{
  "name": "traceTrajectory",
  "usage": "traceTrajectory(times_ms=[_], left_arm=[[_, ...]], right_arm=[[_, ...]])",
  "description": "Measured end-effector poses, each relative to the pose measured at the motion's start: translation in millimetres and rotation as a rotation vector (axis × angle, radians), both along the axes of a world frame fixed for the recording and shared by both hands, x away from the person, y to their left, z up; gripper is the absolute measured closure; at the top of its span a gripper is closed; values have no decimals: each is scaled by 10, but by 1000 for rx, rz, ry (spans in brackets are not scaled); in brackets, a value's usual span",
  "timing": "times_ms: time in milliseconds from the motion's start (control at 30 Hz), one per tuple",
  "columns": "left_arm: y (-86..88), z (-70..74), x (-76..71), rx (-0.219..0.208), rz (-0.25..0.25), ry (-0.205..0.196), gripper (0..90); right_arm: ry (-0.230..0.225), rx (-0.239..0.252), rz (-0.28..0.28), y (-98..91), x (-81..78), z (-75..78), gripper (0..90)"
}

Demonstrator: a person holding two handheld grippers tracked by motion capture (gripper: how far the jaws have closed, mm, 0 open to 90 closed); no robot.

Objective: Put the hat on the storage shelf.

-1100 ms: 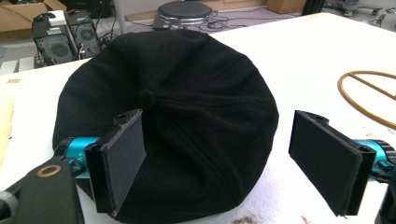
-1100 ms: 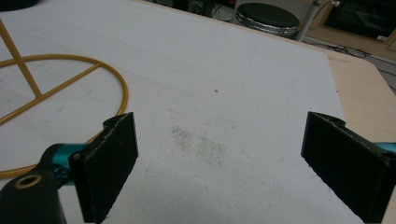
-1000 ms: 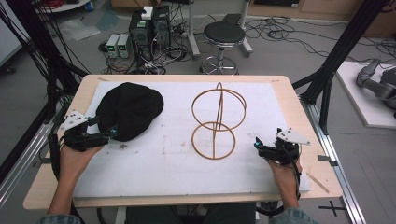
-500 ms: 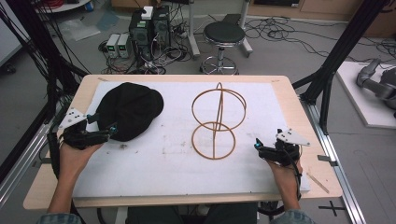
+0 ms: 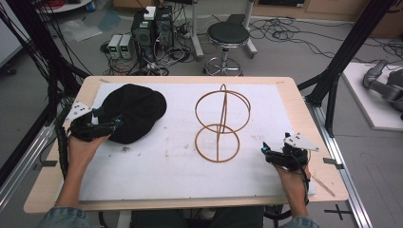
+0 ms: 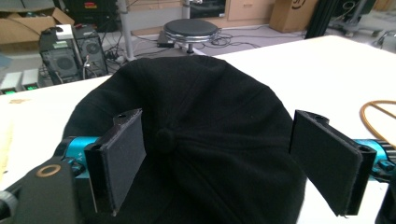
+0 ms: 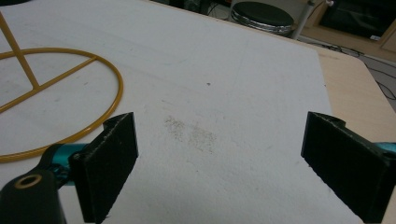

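The black cap (image 5: 134,111) lies crown-up on the white mat (image 5: 180,166) at the left of the desk (image 5: 304,109), its top button facing the left gripper view between the two jaws. The left gripper (image 5: 107,127) sits at the cap's near-left edge with its jaws spread wide on either side of the crown; the pads (image 6: 122,158) look close to the fabric but are not pressed together on it, so the cap is not yet gripped and rests flat.

To the right of the cap, well apart from it, stands the gold wire stand (image 5: 221,121), two rings joined by an upright rod, with nothing hanging on it. Judging from this layout, the work in hand is to pick up the cap and probably set it on the stand; if so, only the approach is done, and the closing, lifting and carrying are all left.

The right gripper (image 5: 271,154) rests near the desk's right front corner, jaws spread with nothing between them, just beside the stand's lower ring (image 7: 60,100) and not touching it
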State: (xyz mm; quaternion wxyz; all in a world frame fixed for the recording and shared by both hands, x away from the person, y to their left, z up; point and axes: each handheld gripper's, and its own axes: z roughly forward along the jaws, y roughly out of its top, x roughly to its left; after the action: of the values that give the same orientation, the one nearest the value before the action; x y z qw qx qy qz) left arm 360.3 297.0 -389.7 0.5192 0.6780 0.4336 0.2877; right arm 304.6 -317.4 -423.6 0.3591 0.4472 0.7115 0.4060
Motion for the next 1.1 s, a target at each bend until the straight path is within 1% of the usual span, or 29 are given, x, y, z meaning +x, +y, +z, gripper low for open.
traceTrajectory(times_ms=[33,67,100,200,267,333,400,500,667,700,767,800,833,867,900,933,967,1000,1067,1100], left_arm=[[-3,-4,29,5,-2,6,191],[-5,-4,55,7,-7,2,192],[-10,-4,79,-7,-3,-1,193],[-2,-2,149,-17,1,-10,193],[6,-15,213,-17,8,-3,195],[17,-40,265,-30,10,0,195],[24,-83,311,-37,13,16,196],[31,-158,377,-33,20,50,197],[9,-228,445,-28,22,63,206],[6,-245,459,-34,19,71,210],[-9,-288,491,-32,18,90,215],[-13,-308,506,-32,9,102,216],[-25,-328,519,-44,1,107,218],[-31,-343,530,-39,-4,113,220],[-41,-357,540,-31,1,118,222],[-44,-372,552,-32,0,122,225],[-46,-383,559,-40,2,127,225],[-44,-399,572,-49,6,133,231],[-38,-421,589,-66,7,141,238],[-36,-429,595,-68,7,145,254]], right_arm=[[0,-4,0,5,0,-1,106],[-2,-7,2,9,4,-1,106],[5,-4,4,17,4,-3,106],[8,-6,4,27,9,-7,106],[3,-15,5,26,15,-12,106],[7,-12,4,25,11,-10,106],[4,-12,3,16,7,-7,106],[2,-7,2,8,6,-8,106],[-4,-12,4,-1,4,-5,106],[-2,-7,-2,4,-1,-4,106],[-1,-4,-2,4,-4,-4,106],[0,-2,-1,3,-6,-4,106],[-1,-1,0,3,-6,-4,106],[1,-4,0,1,-8,-3,106],[0,-4,1,-1,-7,-4,106],[4,1,-1,0,-9,-4,106],[-4,-7,-2,-8,-2,-4,106],[2,-4,-3,-7,-5,-6,106],[-3,-9,-3,-10,-2,-6,106],[2,-5,-2,-8,-4,-7,106]])
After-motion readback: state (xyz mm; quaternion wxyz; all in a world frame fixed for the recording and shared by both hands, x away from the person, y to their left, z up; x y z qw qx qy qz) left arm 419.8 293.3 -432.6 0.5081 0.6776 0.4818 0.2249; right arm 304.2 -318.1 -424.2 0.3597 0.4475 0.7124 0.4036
